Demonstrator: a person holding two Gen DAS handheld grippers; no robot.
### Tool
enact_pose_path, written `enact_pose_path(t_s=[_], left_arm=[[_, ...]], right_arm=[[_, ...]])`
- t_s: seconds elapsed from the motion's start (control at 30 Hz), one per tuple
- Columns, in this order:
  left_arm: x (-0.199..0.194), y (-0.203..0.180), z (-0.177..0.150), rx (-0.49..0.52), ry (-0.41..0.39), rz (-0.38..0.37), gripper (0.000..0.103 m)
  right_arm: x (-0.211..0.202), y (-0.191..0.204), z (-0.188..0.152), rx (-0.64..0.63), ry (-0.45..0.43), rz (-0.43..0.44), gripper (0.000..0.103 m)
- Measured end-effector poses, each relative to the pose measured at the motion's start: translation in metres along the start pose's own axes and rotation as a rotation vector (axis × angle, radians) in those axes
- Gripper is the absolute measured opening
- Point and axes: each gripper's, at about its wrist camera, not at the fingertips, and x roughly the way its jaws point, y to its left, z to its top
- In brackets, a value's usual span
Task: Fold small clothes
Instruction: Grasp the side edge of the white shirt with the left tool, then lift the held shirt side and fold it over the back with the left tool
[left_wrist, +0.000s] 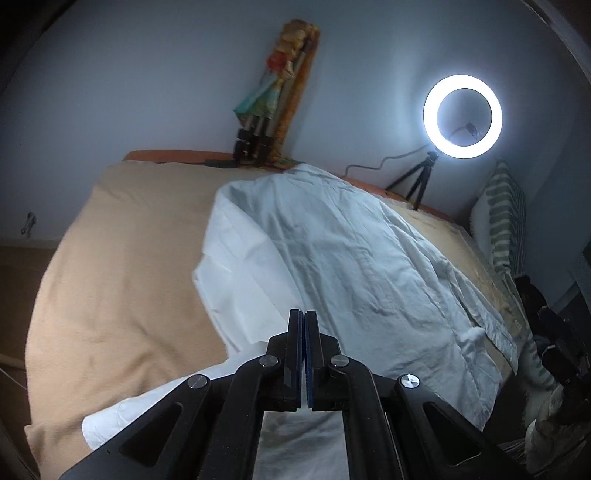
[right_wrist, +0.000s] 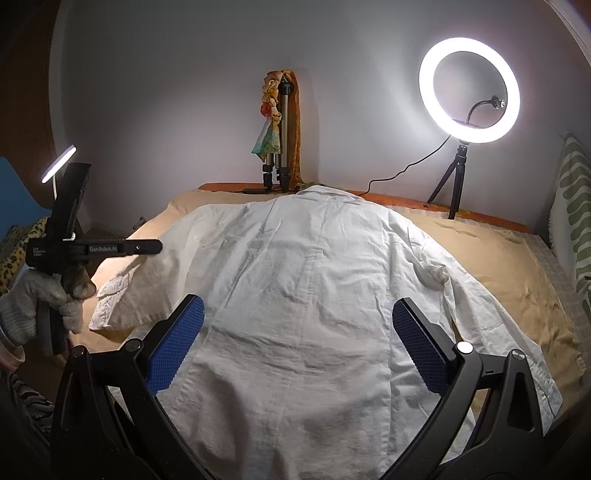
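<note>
A white shirt (right_wrist: 303, 288) lies spread flat, back side up, on a tan blanket (right_wrist: 498, 258), collar at the far end. It also shows in the left wrist view (left_wrist: 351, 258). My right gripper (right_wrist: 297, 343) is open above the shirt's near hem, blue pads wide apart, holding nothing. My left gripper (left_wrist: 303, 321) has its pads pressed together with no cloth between them, above the shirt's left side. In the right wrist view the left gripper (right_wrist: 153, 246) hovers over the left sleeve (right_wrist: 122, 295), held by a gloved hand.
A lit ring light (right_wrist: 469, 90) on a small tripod stands at the far right. A folded tripod with a colourful cloth (right_wrist: 279, 136) leans on the back wall. A striped cushion (right_wrist: 572, 221) is at the right edge. A small lamp (right_wrist: 59, 164) glows at the left.
</note>
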Motion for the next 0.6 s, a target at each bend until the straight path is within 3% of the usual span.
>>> enact_pose_path(t_s=[0.13,0.2,0.33,0.4,0.47,0.53,0.6], left_arm=[[0.029,-0.033,-0.009,0.058,0.075,-0.021,0.001],[0.034,-0.045,-0.015,0.092,0.092,-0.009,0.024],[0.01,-0.051,-0.017,0.12,0.063,-0.002,0.034],[-0.015,-0.043,-0.017,0.101,0.02,-0.004,0.044],[-0.042,-0.026,-0.019,0.074,-0.04,0.029,0.06],[-0.061,0.0,-0.024,0.031,-0.093,0.109,0.065],[-0.067,0.033,-0.034,-0.041,-0.079,0.183,0.066]], right_arm=[[0.0,-0.012,0.002,0.023,-0.002,-0.016,0.103],[0.0,-0.019,0.002,0.045,0.002,-0.019,0.103],[0.0,-0.032,0.005,0.094,0.014,-0.009,0.103],[0.0,-0.036,0.005,0.117,0.019,0.002,0.103],[-0.001,-0.039,0.004,0.137,0.021,0.018,0.103],[-0.002,-0.038,0.004,0.139,0.022,0.021,0.103],[-0.002,-0.034,0.003,0.133,0.022,0.022,0.103]])
